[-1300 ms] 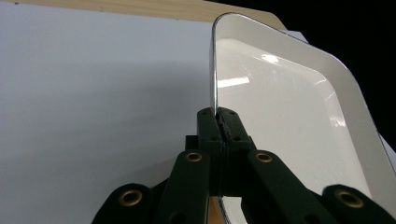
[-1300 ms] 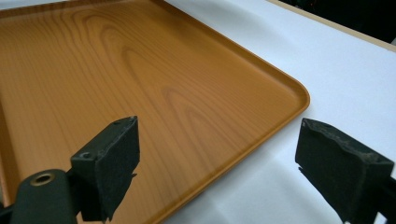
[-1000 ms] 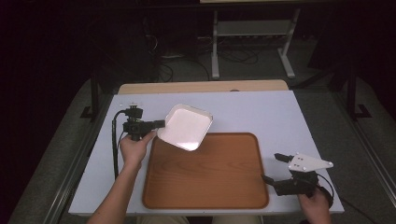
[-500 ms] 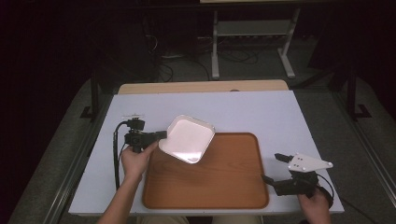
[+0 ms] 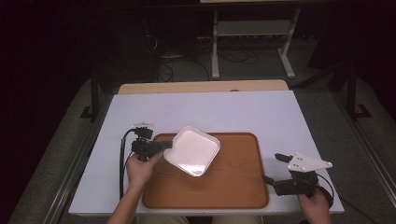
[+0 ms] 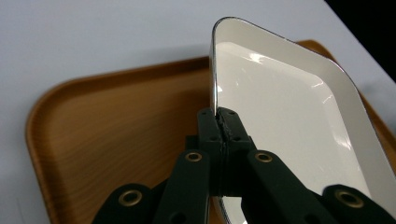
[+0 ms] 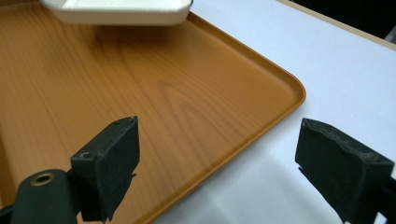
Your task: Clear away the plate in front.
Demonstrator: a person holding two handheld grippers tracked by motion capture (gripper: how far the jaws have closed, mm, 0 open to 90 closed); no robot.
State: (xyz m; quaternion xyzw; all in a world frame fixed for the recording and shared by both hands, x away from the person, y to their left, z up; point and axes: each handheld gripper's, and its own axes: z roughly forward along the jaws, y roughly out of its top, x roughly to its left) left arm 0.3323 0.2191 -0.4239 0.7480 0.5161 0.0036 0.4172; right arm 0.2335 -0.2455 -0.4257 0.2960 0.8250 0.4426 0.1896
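- Carrying step: left tongs [image 5: 164,145] clamp the near rim of the white square dish [image 5: 192,150], pads pinched tight on its edge, as the left gripper view confirms [image 6: 223,133].
- Dish hangs tilted above the far-left part of the wooden tray [image 5: 233,186], apparently not yet resting on it.
- Right tongs [image 5: 273,168] gape, grasping nothing, just beside the tray's right edge on the worktop [image 5: 261,112].
- Next move, judged: level the dish, lower it flat onto the tray, then unclench.
- No brand, label or writing is legible.
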